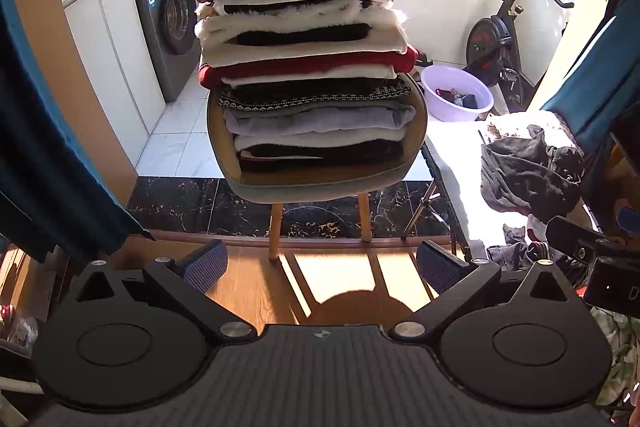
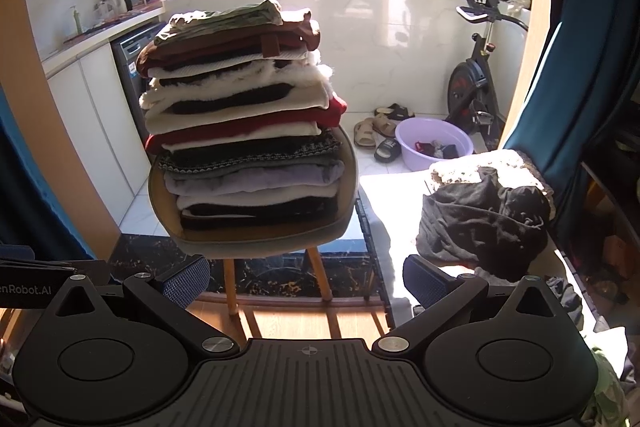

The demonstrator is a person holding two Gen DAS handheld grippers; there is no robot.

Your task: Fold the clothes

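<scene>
A tall stack of folded clothes [image 1: 304, 59] [image 2: 244, 119] rests on a chair [image 1: 320, 179] [image 2: 256, 243] straight ahead in both views. On a white table [image 1: 448, 147] [image 2: 396, 203] to the right lies a crumpled dark grey garment [image 1: 528, 171] [image 2: 484, 223] over a fluffy white one [image 2: 480, 167]. My left gripper [image 1: 320, 263] is open and holds nothing, low over the wooden floor in front of the chair. My right gripper [image 2: 306, 279] is open too, with nothing between its fingers, near the table's front corner.
A purple basin [image 1: 456, 93] [image 2: 434, 143] with small items sits on the tiled floor beyond the table, slippers [image 2: 376, 131] beside it. An exercise bike [image 1: 500, 39] [image 2: 476, 83] stands at the right, a washing machine [image 1: 168, 23] at the left. Blue curtains [image 1: 48, 147] [image 2: 580, 75] hang on both sides.
</scene>
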